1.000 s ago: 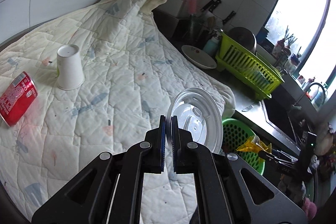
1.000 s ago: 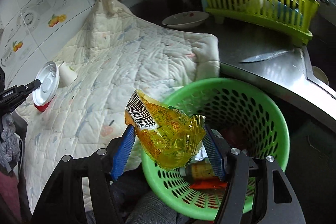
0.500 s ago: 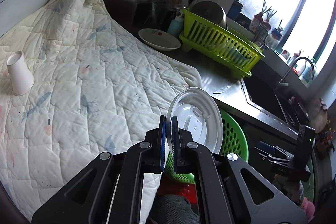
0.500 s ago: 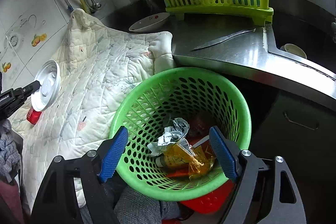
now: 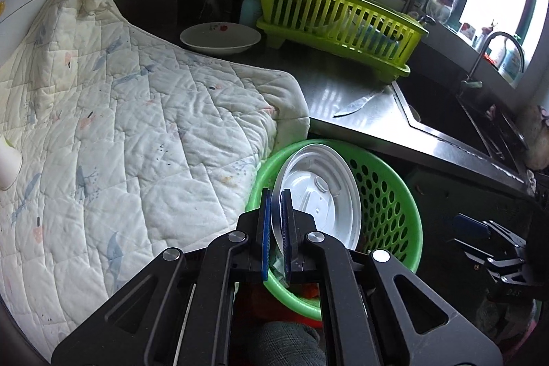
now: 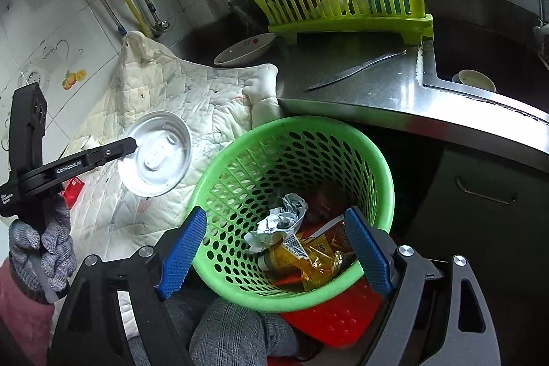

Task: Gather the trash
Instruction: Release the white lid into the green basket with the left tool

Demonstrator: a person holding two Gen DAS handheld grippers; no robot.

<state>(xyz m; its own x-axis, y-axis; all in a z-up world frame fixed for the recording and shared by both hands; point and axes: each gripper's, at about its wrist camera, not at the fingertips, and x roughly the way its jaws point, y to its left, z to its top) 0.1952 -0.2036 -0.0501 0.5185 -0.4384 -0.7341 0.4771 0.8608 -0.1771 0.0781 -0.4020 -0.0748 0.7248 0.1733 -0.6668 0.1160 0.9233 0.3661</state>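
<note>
Though half masked by the round white plastic lid (image 5: 320,191), shows green perforated plastic basket (image 6: 374,167) at lower centre, its base cut off. Left gripper (image 5: 276,218) pinching the lid's edge, now over the basket rim instead of the cream quilted cloth (image 5: 137,132). Right gripper (image 6: 274,249) spread wide, empty; yellow crinkled wrapper (image 6: 308,259) dropped inside since, beside crumpled grey paper (image 6: 281,222).

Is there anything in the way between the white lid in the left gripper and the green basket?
Nothing visible blocks it. The left gripper holds the white lid above the quilt, beside the green basket, whose top is open.
</note>
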